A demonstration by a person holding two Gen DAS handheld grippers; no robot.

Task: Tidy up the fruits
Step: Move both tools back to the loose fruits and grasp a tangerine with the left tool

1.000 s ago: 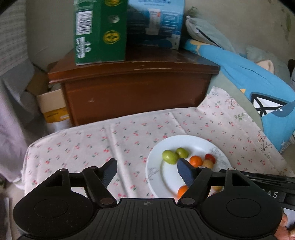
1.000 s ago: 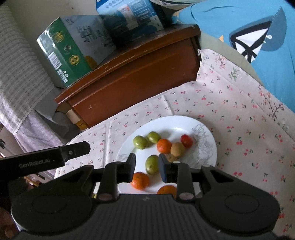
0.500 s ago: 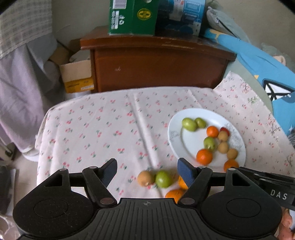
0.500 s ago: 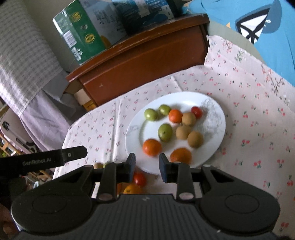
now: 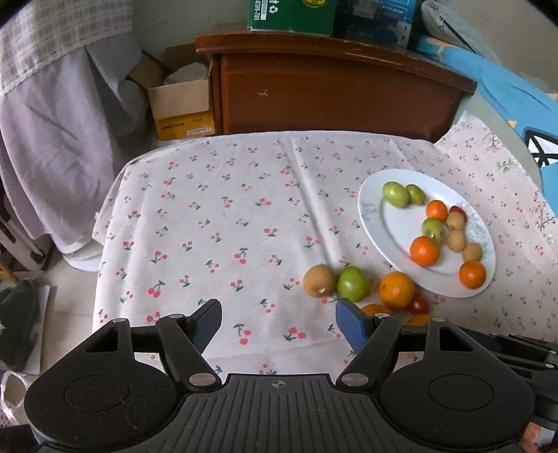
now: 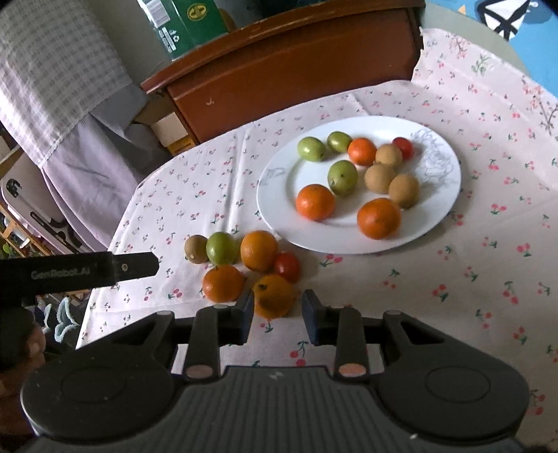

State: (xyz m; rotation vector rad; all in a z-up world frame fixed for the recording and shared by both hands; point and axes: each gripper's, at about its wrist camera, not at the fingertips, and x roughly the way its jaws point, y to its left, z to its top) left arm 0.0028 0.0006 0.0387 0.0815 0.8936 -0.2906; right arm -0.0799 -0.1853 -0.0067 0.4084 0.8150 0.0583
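Note:
A white plate on the cherry-print cloth holds several green, orange, brown and red fruits. Loose fruits lie on the cloth beside it: a brown one, a green one, oranges and a small red one. My right gripper is open and empty, with an orange fruit just ahead between its fingertips. My left gripper is open wide and empty over bare cloth, left of the loose fruits.
A dark wooden cabinet stands behind the table with a green box and a blue box on top. A cardboard box and grey fabric sit at the left. Blue cloth lies at the right.
Both grippers have pulled back and up from the plate. A green fruit that was between the right fingers now lies on the plate. The loose fruits have come into view.

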